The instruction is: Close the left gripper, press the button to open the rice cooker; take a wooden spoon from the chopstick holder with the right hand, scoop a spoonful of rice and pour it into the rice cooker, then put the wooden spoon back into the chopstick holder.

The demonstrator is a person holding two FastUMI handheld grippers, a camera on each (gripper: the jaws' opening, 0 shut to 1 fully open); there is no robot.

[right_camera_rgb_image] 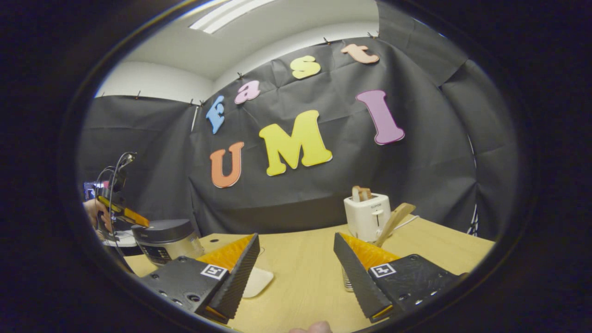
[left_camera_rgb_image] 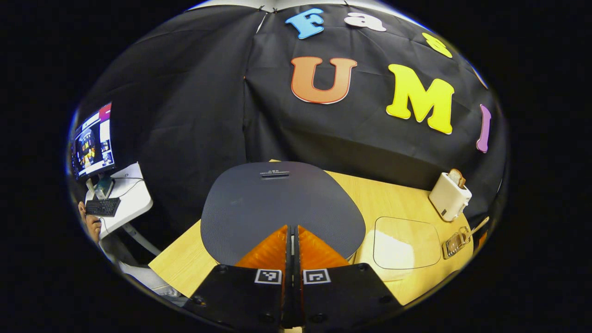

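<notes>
My left gripper (left_camera_rgb_image: 292, 231) has its two orange fingers pressed flat together with nothing between them, and its tips hang just over the near part of the rice cooker (left_camera_rgb_image: 282, 208), whose dark lid is down. From the left gripper view I cannot tell whether the tips touch the lid. The small slot-like catch near the far edge of the lid may be the button (left_camera_rgb_image: 274, 175); I judge the press has not happened yet. To do it well I should keep the fingers closed so they act as one blunt tip, bring them squarely onto the button and push straight into it, not at a slant that would skid across the smooth lid or shove the cooker along the table (left_camera_rgb_image: 370, 194).

My right gripper (right_camera_rgb_image: 296, 259) waits with its fingers spread wide, empty, above the table. Just past its right finger stands the chopstick holder (right_camera_rgb_image: 347, 280), mostly hidden by that finger, with the wooden spoon (right_camera_rgb_image: 393, 221) leaning out of it toward the white toaster (right_camera_rgb_image: 367, 215). In the left gripper view a clear, lidded box (left_camera_rgb_image: 406, 243) sits beside the cooker; its pale contents look like the rice.
</notes>
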